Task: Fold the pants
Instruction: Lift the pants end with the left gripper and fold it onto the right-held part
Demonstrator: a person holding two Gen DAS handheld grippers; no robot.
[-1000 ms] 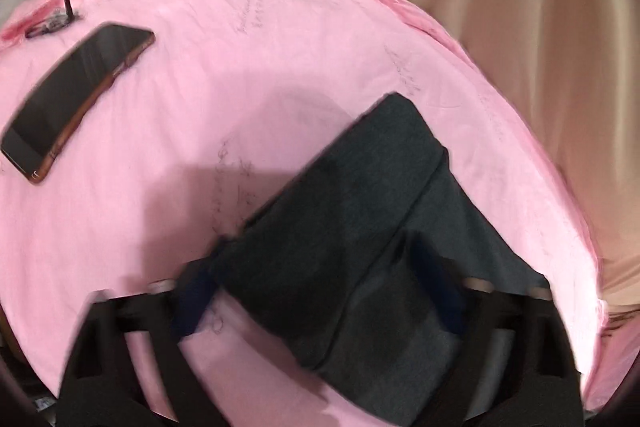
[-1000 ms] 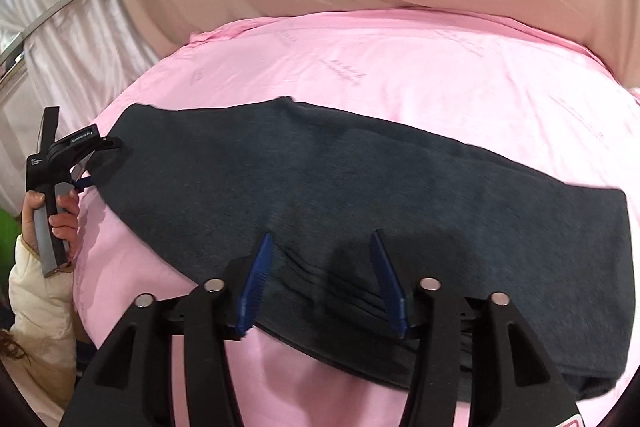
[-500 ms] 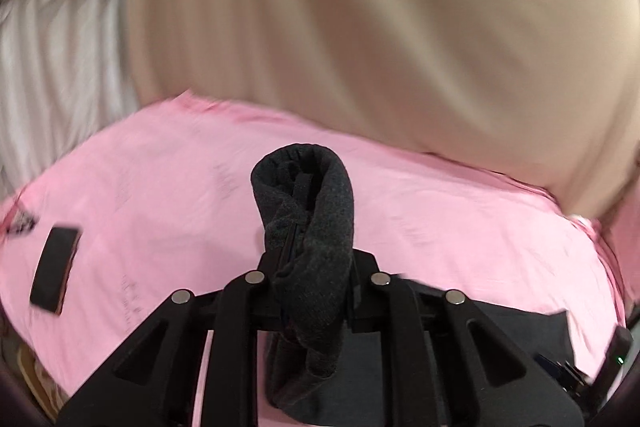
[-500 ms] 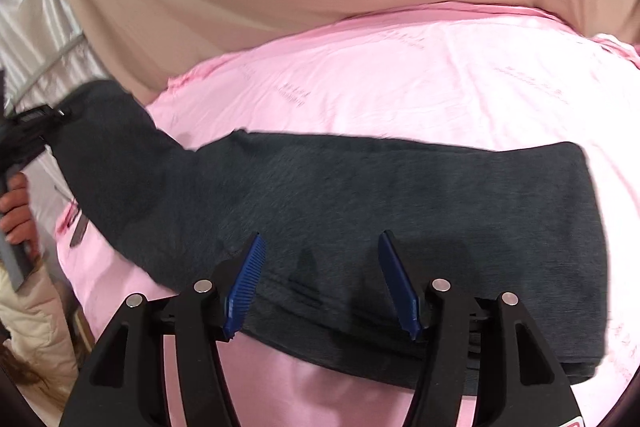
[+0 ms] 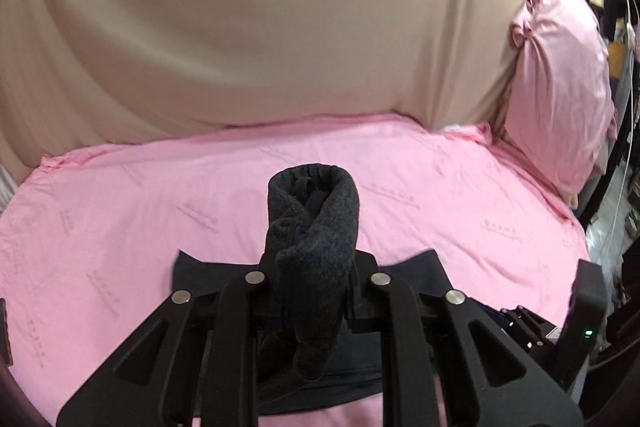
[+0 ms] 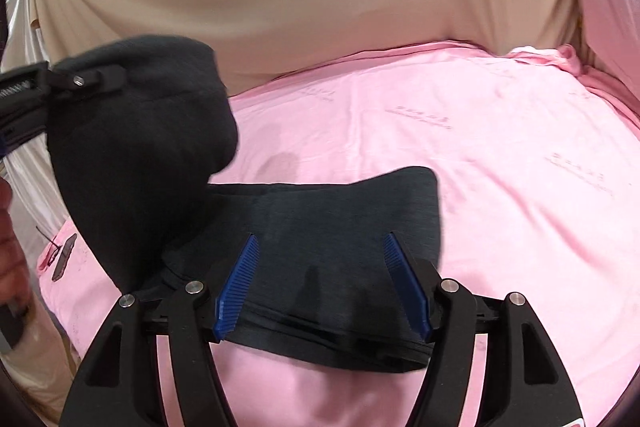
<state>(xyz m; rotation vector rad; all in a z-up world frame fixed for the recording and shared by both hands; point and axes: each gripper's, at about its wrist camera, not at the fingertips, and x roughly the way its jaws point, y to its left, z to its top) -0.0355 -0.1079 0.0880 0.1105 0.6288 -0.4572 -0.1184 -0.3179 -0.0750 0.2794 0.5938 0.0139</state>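
Observation:
Dark grey pants (image 6: pixel 320 227) lie folded lengthwise on the pink bed sheet (image 6: pixel 480 155). My left gripper (image 5: pixel 314 267) is shut on one end of the pants (image 5: pixel 316 227), which bunches up between its fingers and hangs below. In the right wrist view that gripper (image 6: pixel 60 87) holds this end lifted in the air at the left, curling over the flat part. My right gripper (image 6: pixel 322 283) is open, its blue pads (image 6: pixel 236 287) straddling the near edge of the flat pants, just above the cloth.
A beige cloth (image 5: pixel 280 27) hangs behind the bed. A pink pillow (image 5: pixel 560 87) stands at the right. A dark phone (image 6: pixel 64 257) lies near the bed's left edge. My right gripper's body (image 5: pixel 576 327) shows at lower right in the left wrist view.
My left gripper closed on the pants' end, lifted it off the sheet and carried it over toward the other end. My right gripper stayed open over the near edge.

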